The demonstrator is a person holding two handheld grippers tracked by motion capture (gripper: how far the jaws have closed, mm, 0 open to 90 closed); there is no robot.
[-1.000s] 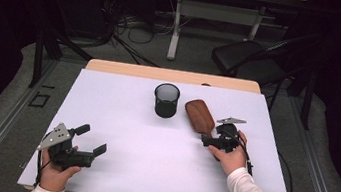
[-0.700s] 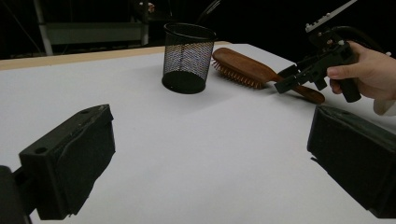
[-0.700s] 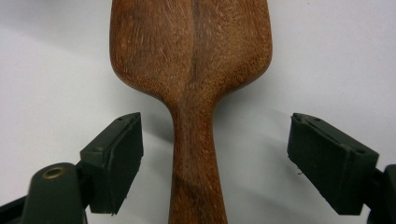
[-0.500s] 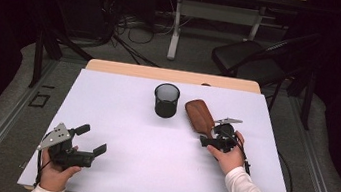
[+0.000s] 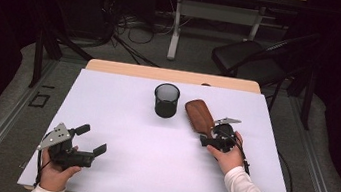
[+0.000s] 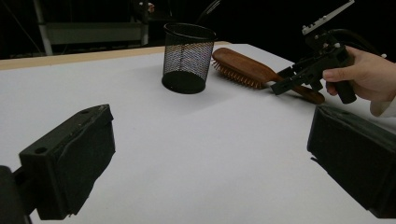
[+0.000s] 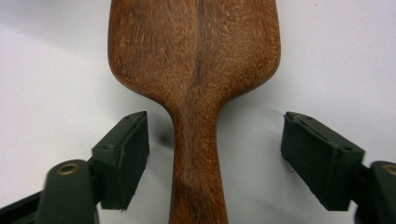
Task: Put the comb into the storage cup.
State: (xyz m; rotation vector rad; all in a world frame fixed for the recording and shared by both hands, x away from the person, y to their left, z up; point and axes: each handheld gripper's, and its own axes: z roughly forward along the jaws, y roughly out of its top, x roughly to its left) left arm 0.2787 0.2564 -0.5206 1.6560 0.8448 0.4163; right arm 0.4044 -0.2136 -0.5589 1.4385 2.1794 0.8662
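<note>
Wooden hairbrush (image 5: pixel 199 115) lies flat near the table's (image 5: pixel 123 94) far edge, beside mesh cup (image 5: pixel 166 100). Handle straddled by right gripper (image 7: pixel 212 154), jaws just closing, not yet pinched. Lift outstanding. Left gripper (image 6: pixel 205 172) spread, idle.

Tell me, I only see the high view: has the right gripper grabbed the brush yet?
Observer: Not yet. In the right gripper view the right gripper straddles the handle of the brush with a gap on each side. Its jaws have just been closing.
Operator: Which way up is the brush?
Observer: Wooden back up. The left gripper view shows the bristles under the head, facing down.
Operator: What is that black cup made of?
Observer: The left gripper view shows the cup is wire mesh that you can see through.
</note>
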